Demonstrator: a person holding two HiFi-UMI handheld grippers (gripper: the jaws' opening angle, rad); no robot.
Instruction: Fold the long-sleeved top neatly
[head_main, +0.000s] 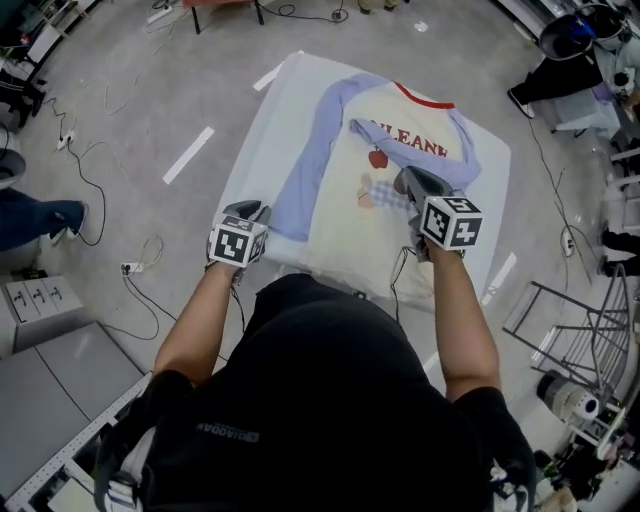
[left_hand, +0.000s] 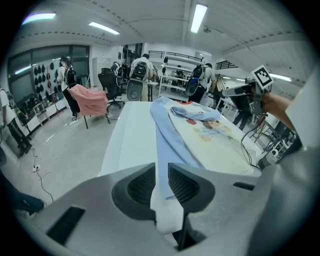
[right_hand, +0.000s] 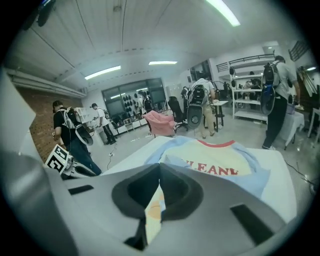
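A long-sleeved top (head_main: 335, 215), cream with pale blue sleeves, a red collar and red lettering, lies face up on a white table (head_main: 262, 135). Its left sleeve (head_main: 305, 170) runs straight down to the table's near left corner. There my left gripper (head_main: 250, 212) stands open, with the sleeve's white cuff (left_hand: 167, 215) loose between the jaws. Over the printed chest, my right gripper (head_main: 410, 180) is shut on a pinch of the cream front cloth (right_hand: 154, 212). The other sleeve (head_main: 465, 150) lies bunched by the right shoulder. In the gripper views I also see the left gripper (left_hand: 161, 187) and the right gripper (right_hand: 160, 192).
Cables (head_main: 95, 190) and white tape strips (head_main: 188, 154) lie on the grey floor left of the table. A metal frame (head_main: 575, 335) stands at the right. A pink chair (left_hand: 90, 100) and several people with backpacks (left_hand: 140, 70) are beyond the far end.
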